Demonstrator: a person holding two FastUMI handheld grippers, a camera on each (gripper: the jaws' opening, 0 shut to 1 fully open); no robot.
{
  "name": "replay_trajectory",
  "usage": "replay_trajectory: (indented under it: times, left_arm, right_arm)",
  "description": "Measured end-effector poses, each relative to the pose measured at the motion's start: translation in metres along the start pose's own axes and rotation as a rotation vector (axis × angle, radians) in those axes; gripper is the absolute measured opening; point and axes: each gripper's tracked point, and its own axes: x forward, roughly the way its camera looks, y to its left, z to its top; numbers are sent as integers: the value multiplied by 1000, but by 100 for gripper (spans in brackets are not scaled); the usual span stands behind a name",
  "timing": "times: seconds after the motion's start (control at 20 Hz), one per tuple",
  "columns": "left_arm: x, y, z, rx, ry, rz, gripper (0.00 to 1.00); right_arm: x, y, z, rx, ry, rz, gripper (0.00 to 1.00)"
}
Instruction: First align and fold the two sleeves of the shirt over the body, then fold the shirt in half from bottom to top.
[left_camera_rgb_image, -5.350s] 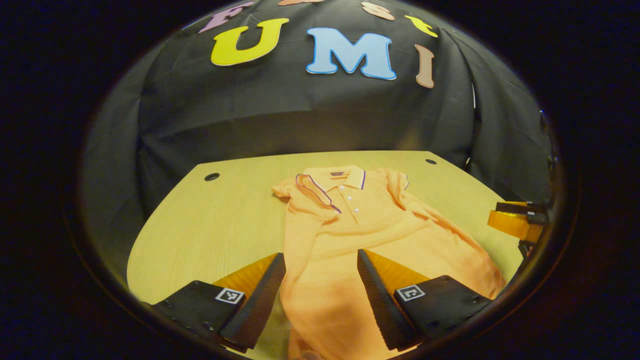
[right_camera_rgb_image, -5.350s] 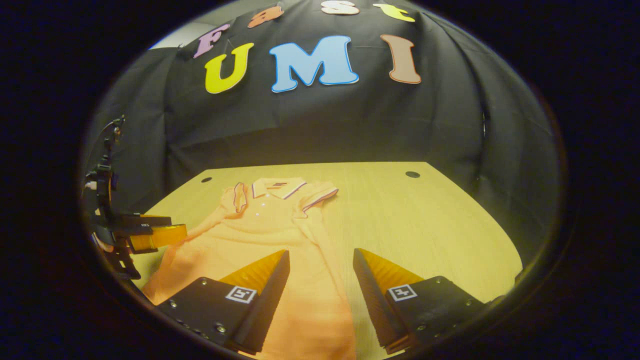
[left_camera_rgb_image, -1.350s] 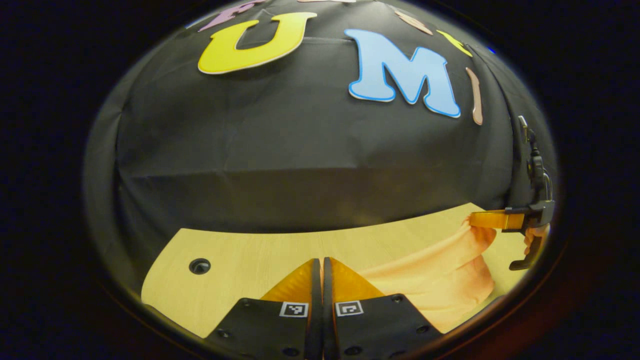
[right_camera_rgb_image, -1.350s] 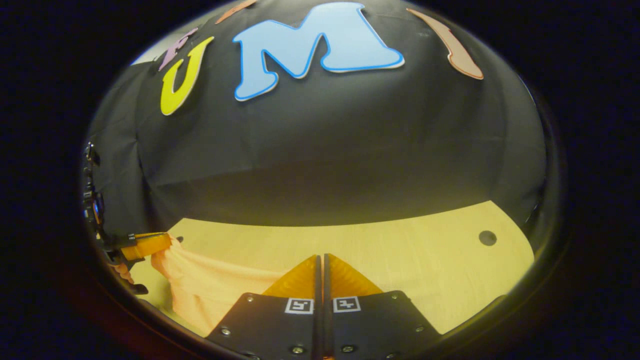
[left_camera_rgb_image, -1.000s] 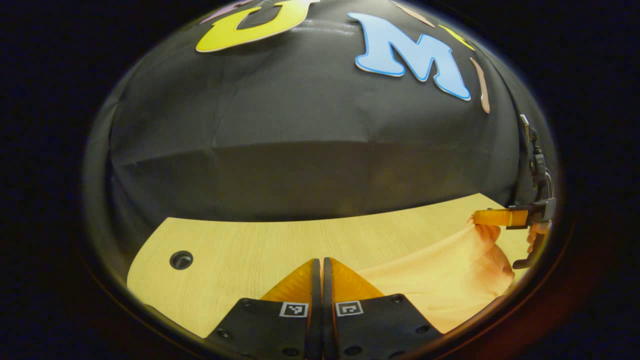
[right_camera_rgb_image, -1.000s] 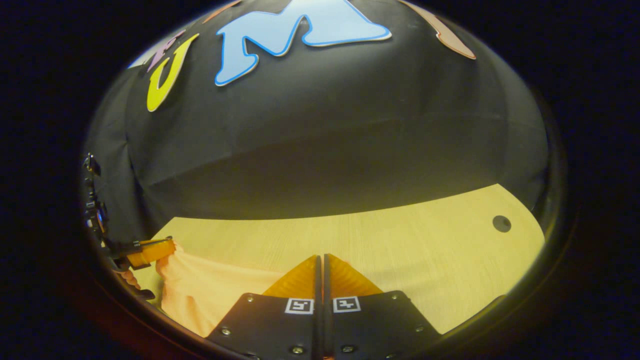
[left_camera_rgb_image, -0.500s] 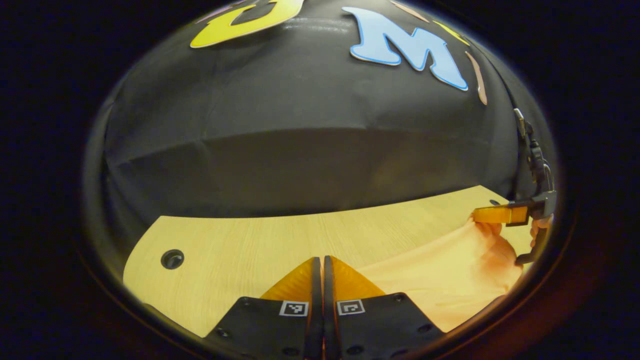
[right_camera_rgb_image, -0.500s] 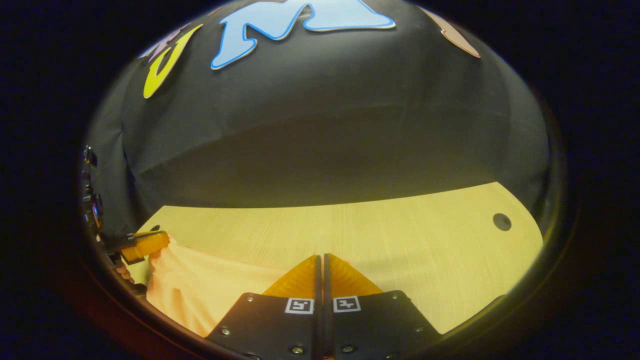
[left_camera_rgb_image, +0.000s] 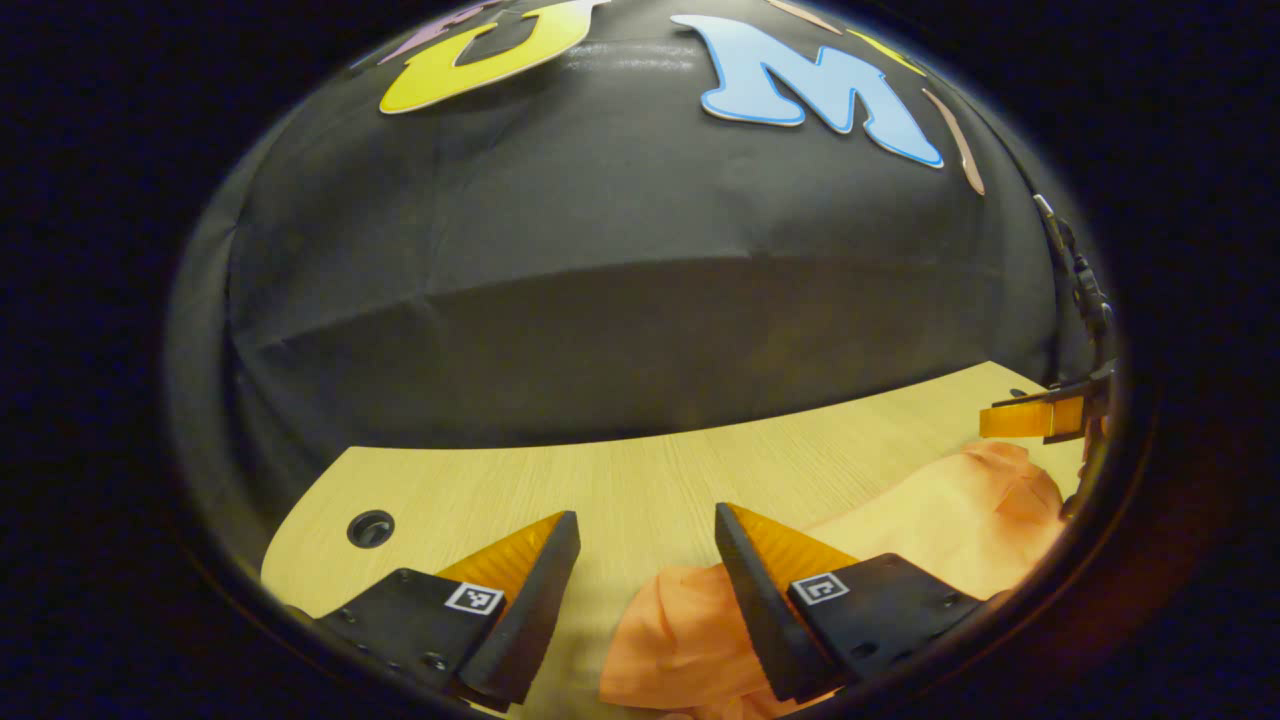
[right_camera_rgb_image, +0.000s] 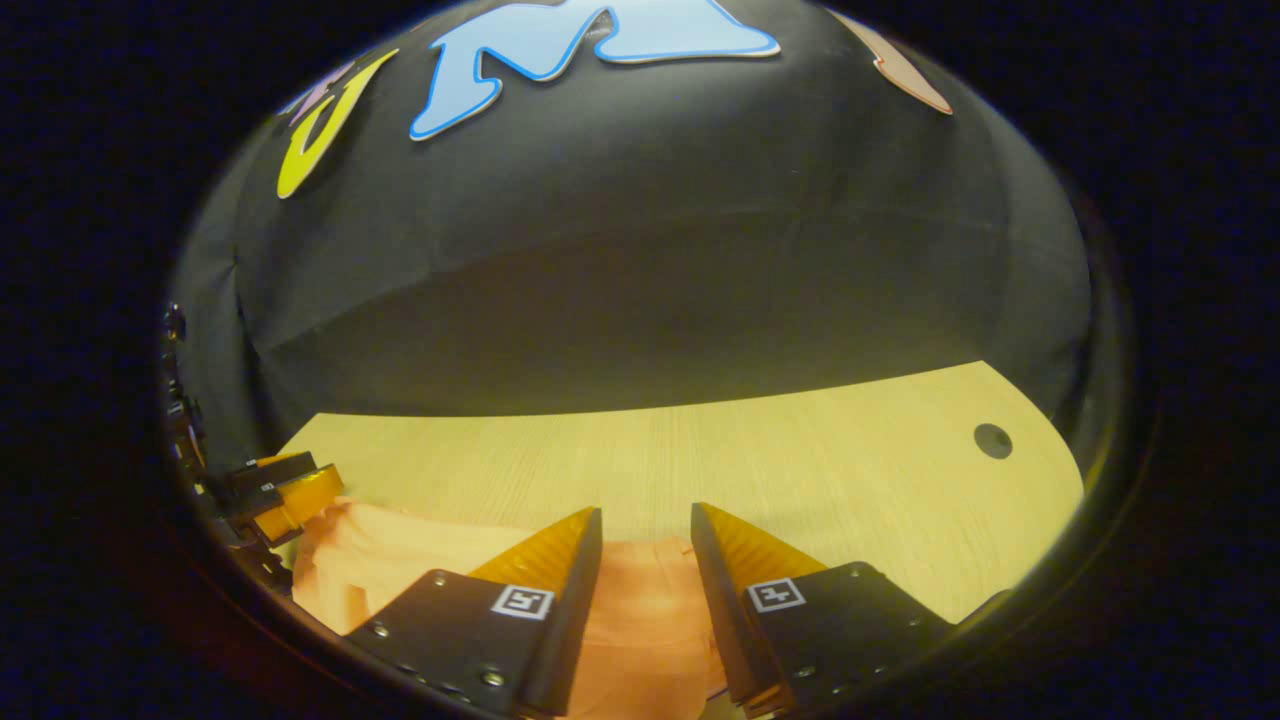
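We see the left gripper (left_camera_rgb_image: 640, 540) spread wide, gripping nothing, the shirt (left_camera_rgb_image: 900, 540) bunched under its right finger; the right gripper (right_camera_rgb_image: 645, 535) gapes over cloth too.

**Wooden table with one garment on it**

A light wooden table (left_camera_rgb_image: 620, 470) stands against the black cloth wall, with a round hole (left_camera_rgb_image: 371, 527) near one far corner (another (right_camera_rgb_image: 992, 440) shows in the right gripper view). An orange shirt (right_camera_rgb_image: 640, 610) lies bunched directly on its near part.
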Motion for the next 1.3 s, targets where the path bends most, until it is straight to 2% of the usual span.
replay_trajectory:
  times: [0.05, 0.1, 0.15, 0.25, 0.4, 0.45, 0.55, 0.6, 0.65, 0.75, 0.8, 0.9, 1.0, 1.05, 1.1, 1.2, 1.25, 1.3]
  left_arm:
    - [1, -1, -3, -2, 5, -1, 96]
    - [2, -1, -4, -2, 7, 0, 87]
    - [0, -1, -3, -5, 6, -1, 96]
    - [-3, -3, 2, -27, -7, -11, 96]
    - [-10, -1, 4, -42, -2, 0, 97]
    - [-14, -2, 4, -38, 6, 1, 93]
    - [-25, -6, 7, -50, 9, -1, 95]
    - [-31, -10, 7, -61, 11, -10, 92]
    - [-38, -13, 6, -58, 11, -14, 95]
    - [-55, -16, 9, -30, 0, 1, 95]
    - [-65, -21, 12, -26, -9, 0, 89]
    - [-91, -35, 23, -50, -36, -24, 95]
    - [-120, -45, 36, -58, -78, -25, 92]
    - [-136, -50, 43, -57, -102, -25, 95]
    - [-154, -55, 50, -61, -128, -22, 89]
    - [-188, -62, 60, -61, -170, -25, 95]
    - [-205, -66, 64, -50, -187, -29, 92]
    - [-223, -73, 68, -30, -200, -37, 95]
  right_arm:
    - [-1, 1, 0, -4, 4, 3, 71]
    - [1, 1, 0, -12, 1, 1, 77]
    - [0, 1, -1, -17, 1, -1, 90]
    - [-1, -1, 1, -30, -5, -11, 93]
    - [-14, 0, 11, -59, -30, -23, 93]
    - [-20, -1, 15, -75, -44, -31, 93]
    - [-35, -3, 23, -113, -73, -52, 93]
    - [-45, -3, 27, -124, -89, -62, 93]
    - [-53, -1, 31, -128, -105, -64, 94]
    - [-70, 10, 36, -122, -126, -47, 94]
    - [-80, 17, 38, -119, -136, -36, 94]
    - [-100, 29, 40, -120, -159, -14, 94]
    - [-125, 41, 39, -115, -187, 9, 94]
    - [-138, 47, 38, -111, -202, 21, 94]
    - [-152, 54, 39, -109, -224, 33, 94]
    - [-182, 62, 39, -115, -265, 46, 94]
    - [-196, 65, 37, -119, -284, 50, 94]
    - [-210, 69, 35, -123, -296, 54, 94]
